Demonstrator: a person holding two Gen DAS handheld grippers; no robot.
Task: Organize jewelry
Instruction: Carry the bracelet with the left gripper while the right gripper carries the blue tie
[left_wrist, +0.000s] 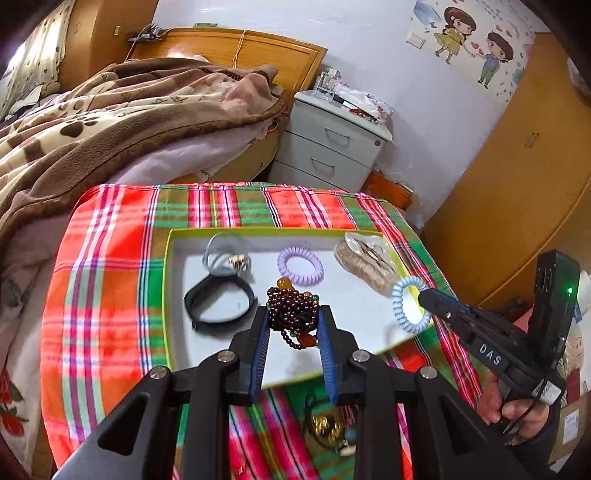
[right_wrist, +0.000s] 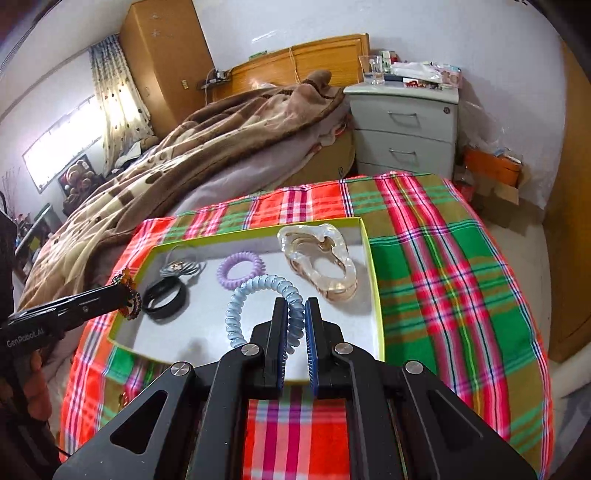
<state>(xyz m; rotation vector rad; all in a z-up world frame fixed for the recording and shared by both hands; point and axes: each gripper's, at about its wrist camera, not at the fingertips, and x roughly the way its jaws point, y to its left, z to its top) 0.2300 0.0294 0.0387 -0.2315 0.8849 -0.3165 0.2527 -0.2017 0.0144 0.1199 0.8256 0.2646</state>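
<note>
A shallow white tray with a green rim (left_wrist: 168, 266) (right_wrist: 371, 254) lies on the plaid cloth. My left gripper (left_wrist: 293, 314) is shut on a dark red bead bracelet (left_wrist: 293, 308) and holds it over the tray's near side; it also shows in the right wrist view (right_wrist: 129, 295). My right gripper (right_wrist: 295, 306) is shut on a light blue coil hair tie (right_wrist: 255, 291), held over the tray's right edge (left_wrist: 406, 302). In the tray lie a purple coil tie (left_wrist: 300, 266) (right_wrist: 241, 269), a black band (left_wrist: 219, 301) (right_wrist: 164, 297), a grey tie with a gold charm (left_wrist: 227, 256) and a clear hair claw (right_wrist: 319, 260).
The plaid cloth (right_wrist: 443, 266) covers a small table beside a bed with a brown blanket (left_wrist: 110, 110). A grey drawer unit (right_wrist: 404, 129) stands behind. More jewelry (left_wrist: 328, 424) lies on the cloth under my left gripper. A wooden wardrobe (left_wrist: 517, 177) stands right.
</note>
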